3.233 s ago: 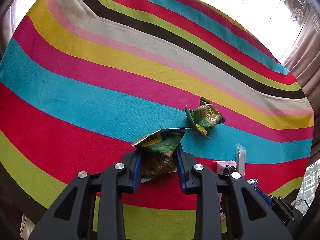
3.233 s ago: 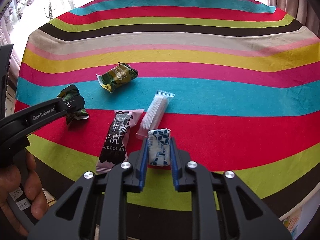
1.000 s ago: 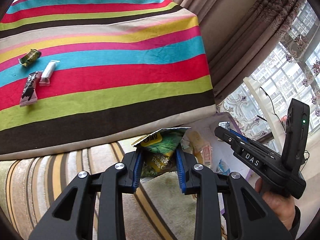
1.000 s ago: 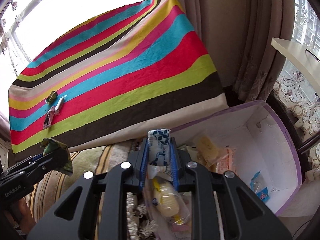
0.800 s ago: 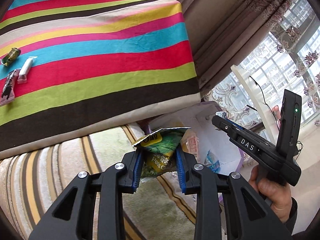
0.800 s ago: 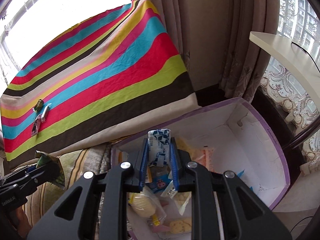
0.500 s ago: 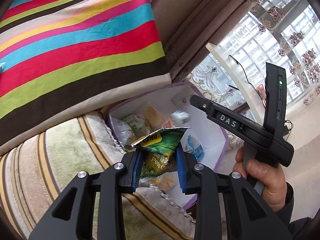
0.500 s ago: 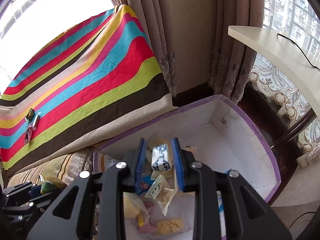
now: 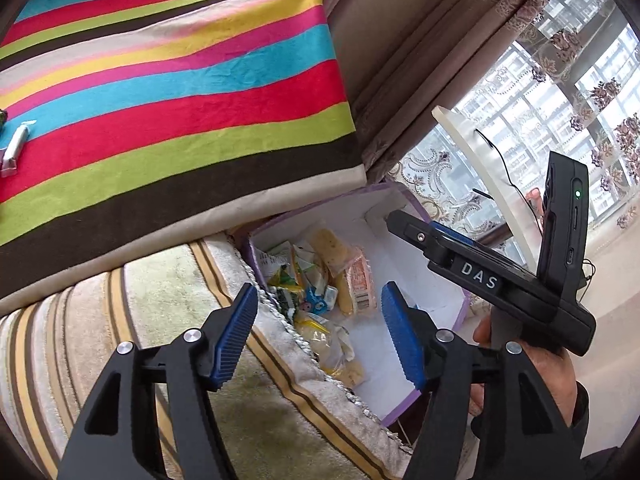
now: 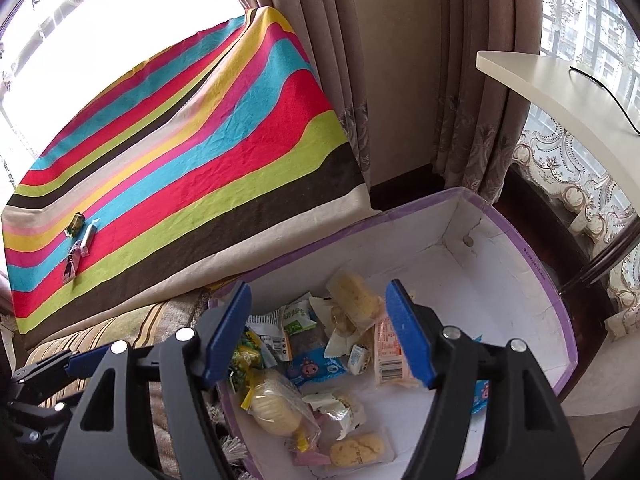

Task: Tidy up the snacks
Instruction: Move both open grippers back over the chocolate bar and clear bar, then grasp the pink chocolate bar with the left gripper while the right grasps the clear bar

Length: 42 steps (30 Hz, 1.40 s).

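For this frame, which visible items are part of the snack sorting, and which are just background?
Part of the job:
- purple-rimmed box with packets inside
- three snacks left on the striped cloth
- left gripper and right gripper, jaws opening, nothing between them

Just lying about:
- curtains
- white shelf with a black cable
- striped rug

Daylight from the window [image 10: 80, 4] washes my view white at top left, and the fisheye bends every edge.
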Tool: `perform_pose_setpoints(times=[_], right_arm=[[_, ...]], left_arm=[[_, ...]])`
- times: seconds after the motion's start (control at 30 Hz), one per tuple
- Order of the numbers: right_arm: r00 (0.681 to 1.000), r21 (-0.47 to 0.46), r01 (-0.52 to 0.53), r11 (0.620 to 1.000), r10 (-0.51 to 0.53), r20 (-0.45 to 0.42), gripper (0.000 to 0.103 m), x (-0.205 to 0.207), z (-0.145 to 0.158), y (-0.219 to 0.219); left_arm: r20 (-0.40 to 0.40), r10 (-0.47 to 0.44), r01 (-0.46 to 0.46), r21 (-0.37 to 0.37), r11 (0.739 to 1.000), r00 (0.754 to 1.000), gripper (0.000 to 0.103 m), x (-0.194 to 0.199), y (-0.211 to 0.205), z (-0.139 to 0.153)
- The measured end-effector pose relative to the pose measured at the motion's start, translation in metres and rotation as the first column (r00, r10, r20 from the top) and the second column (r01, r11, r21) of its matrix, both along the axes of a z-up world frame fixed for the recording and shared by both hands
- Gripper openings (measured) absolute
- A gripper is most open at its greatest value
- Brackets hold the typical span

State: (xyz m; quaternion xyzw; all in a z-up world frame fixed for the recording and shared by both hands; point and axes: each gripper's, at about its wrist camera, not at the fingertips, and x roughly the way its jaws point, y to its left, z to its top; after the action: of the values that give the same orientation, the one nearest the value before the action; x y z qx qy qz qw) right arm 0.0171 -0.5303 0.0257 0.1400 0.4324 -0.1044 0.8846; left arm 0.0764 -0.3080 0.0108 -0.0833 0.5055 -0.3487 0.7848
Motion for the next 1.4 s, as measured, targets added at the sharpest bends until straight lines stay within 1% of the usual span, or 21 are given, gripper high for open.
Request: perform_pose_setpoints(times=[0.17, 0.23, 0.3, 0.4, 0.57, 0.67, 0.73, 0.8, 0.9, 1.03, 1.23, 1.3, 1.37, 1.4], right_arm=[[0.999, 0.008, -0.040, 0.999, 0.040, -0.010, 0.070, 0.006, -0.001, 0.013], [0.998, 0.009, -0.057, 0.998, 0.058, -0.015, 0.075, 0.008, -0.002, 0.020], [0.997, 0.005, -0.081, 0.997, 0.081, -0.020, 0.075, 0.011, -0.003, 0.029], [0.993, 0.015, -0.118, 0.993, 0.118, -0.021, 0.075, 0.014, -0.004, 0.041], [0.986, 0.025, -0.166, 0.986, 0.167, -0.029, 0.075, 0.023, -0.004, 0.061], [0.982, 0.027, -0.186, 0.982, 0.186, -0.028, 0.076, 0.030, -0.001, 0.072], [0.980, 0.030, -0.197, 0.980, 0.198, -0.027, 0.076, 0.035, 0.000, 0.078], [0.977, 0.032, -0.209, 0.977, 0.210, -0.027, 0.076, 0.041, 0.002, 0.086], [0.972, 0.038, -0.231, 0.972, 0.232, -0.023, 0.076, 0.050, 0.004, 0.097], [0.965, 0.045, -0.260, 0.965, 0.260, -0.011, 0.077, 0.062, 0.007, 0.112], [0.953, 0.059, -0.301, 0.952, 0.303, -0.018, 0.077, 0.081, 0.003, 0.136], [0.948, 0.061, -0.314, 0.947, 0.316, -0.024, 0.077, 0.087, 0.001, 0.145], [0.944, 0.061, -0.328, 0.943, 0.330, -0.026, 0.077, 0.092, 0.001, 0.152], [0.942, 0.061, -0.333, 0.941, 0.335, -0.026, 0.077, 0.095, 0.001, 0.155]], left_arm=[[0.040, 0.126, -0.127, 0.021, 0.992, 0.991, 0.061, 0.013, 0.035, 0.005], [0.053, 0.181, -0.183, 0.031, 0.983, 0.982, 0.061, 0.017, 0.052, 0.006], [0.056, 0.236, -0.238, 0.031, 0.971, 0.970, 0.061, 0.024, 0.070, 0.007], [0.051, 0.328, -0.330, 0.035, 0.943, 0.943, 0.061, 0.034, 0.102, 0.007], [0.030, 0.472, -0.473, 0.038, 0.880, 0.881, 0.060, 0.052, 0.156, 0.004], [0.018, 0.530, -0.530, 0.037, 0.847, 0.848, 0.057, 0.063, 0.185, 0.001], [0.014, 0.551, -0.551, 0.042, 0.833, 0.834, 0.054, 0.070, 0.198, -0.002], [0.011, 0.561, -0.560, 0.060, 0.826, 0.828, 0.054, 0.078, 0.208, -0.005], [0.009, 0.559, -0.558, 0.079, 0.826, 0.829, 0.053, 0.091, 0.215, -0.010], [-0.024, 0.562, -0.560, 0.069, 0.826, 0.827, 0.053, 0.106, 0.225, -0.018], [-0.050, 0.544, -0.540, 0.081, 0.838, 0.837, 0.053, 0.120, 0.227, -0.028], [-0.044, 0.538, -0.533, 0.097, 0.841, 0.842, 0.052, 0.127, 0.224, -0.031], [-0.036, 0.535, -0.528, 0.119, 0.841, 0.844, 0.049, 0.136, 0.223, -0.034], [-0.034, 0.536, -0.527, 0.135, 0.839, 0.844, 0.041, 0.141, 0.222, -0.036]])
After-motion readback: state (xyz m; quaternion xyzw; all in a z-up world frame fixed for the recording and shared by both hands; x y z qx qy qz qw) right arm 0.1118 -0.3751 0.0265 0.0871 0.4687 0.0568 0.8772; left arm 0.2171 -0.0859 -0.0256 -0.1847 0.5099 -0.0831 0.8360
